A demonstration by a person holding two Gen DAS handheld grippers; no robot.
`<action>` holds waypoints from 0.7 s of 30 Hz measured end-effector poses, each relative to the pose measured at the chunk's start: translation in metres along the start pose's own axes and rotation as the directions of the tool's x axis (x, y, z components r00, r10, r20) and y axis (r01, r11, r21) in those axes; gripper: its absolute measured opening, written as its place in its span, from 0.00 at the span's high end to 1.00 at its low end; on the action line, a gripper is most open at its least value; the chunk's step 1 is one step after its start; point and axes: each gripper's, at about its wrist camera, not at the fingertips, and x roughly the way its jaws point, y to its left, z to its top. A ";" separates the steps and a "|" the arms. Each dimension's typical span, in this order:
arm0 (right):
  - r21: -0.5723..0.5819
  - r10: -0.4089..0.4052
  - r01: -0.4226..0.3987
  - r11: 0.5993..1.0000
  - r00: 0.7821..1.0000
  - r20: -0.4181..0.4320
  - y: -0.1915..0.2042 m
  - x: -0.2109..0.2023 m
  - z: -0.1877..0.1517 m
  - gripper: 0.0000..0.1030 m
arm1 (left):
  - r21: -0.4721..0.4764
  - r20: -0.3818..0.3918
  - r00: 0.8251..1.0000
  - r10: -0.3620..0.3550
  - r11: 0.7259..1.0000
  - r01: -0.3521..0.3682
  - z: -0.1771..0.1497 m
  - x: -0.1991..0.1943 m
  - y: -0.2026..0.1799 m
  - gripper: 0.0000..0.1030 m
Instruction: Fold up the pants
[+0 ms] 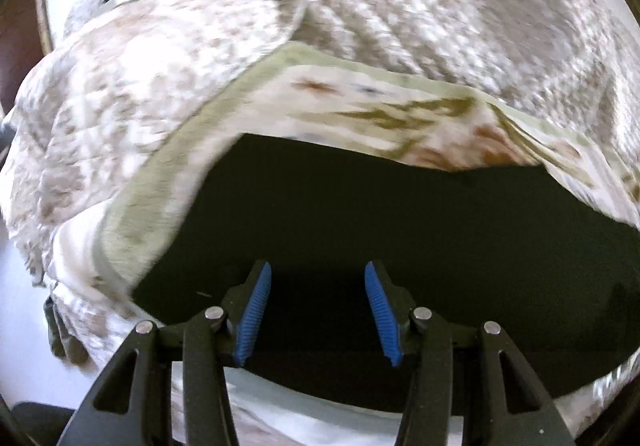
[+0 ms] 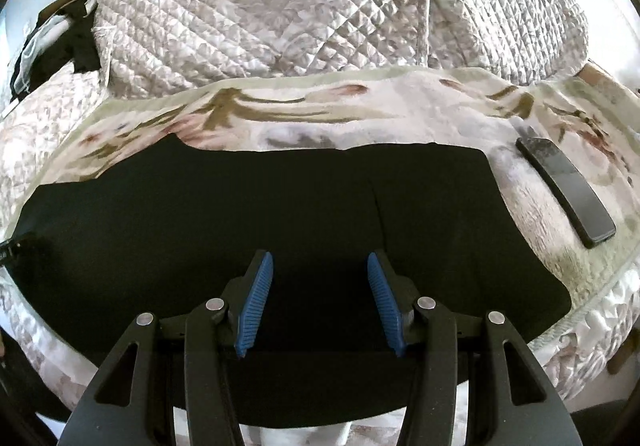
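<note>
The black pants (image 2: 280, 213) lie flat on a flowery blanket (image 2: 400, 113) on the bed, with a puffy quilt (image 2: 280, 13) bunched up behind them and a dark phone (image 2: 566, 191) lying just beside them on the blanket. The left gripper (image 1: 318, 312) and the right gripper (image 2: 320, 304) both hang over the pants with their blue pads (image 2: 256, 302) apart, holding nothing
</note>
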 end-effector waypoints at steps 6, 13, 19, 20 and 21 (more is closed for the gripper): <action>-0.064 0.074 -0.073 0.995 0.997 0.006 0.024 -0.002 0.005 0.51 | -0.087 0.019 0.998 0.067 0.994 -0.065 0.019 0.005 0.047 0.45; -0.159 0.165 -0.163 0.974 0.986 0.001 0.056 0.002 0.006 0.51 | -0.081 -0.018 0.999 0.052 0.995 -0.053 0.015 0.031 0.056 0.40; -0.154 0.186 -0.188 0.970 0.982 -0.027 0.060 0.012 0.000 0.51 | -0.011 -0.003 1.000 0.025 1.000 -0.025 0.016 0.030 0.039 0.73; -0.146 0.189 -0.191 0.971 0.982 -0.029 0.059 0.012 0.000 0.51 | 0.008 -0.004 1.000 0.011 1.000 -0.011 0.016 0.029 0.034 0.86; -0.142 0.190 -0.192 0.971 0.981 -0.028 0.058 0.012 0.000 0.51 | 0.029 -0.005 1.000 0.006 1.000 -0.006 0.016 0.029 0.029 0.91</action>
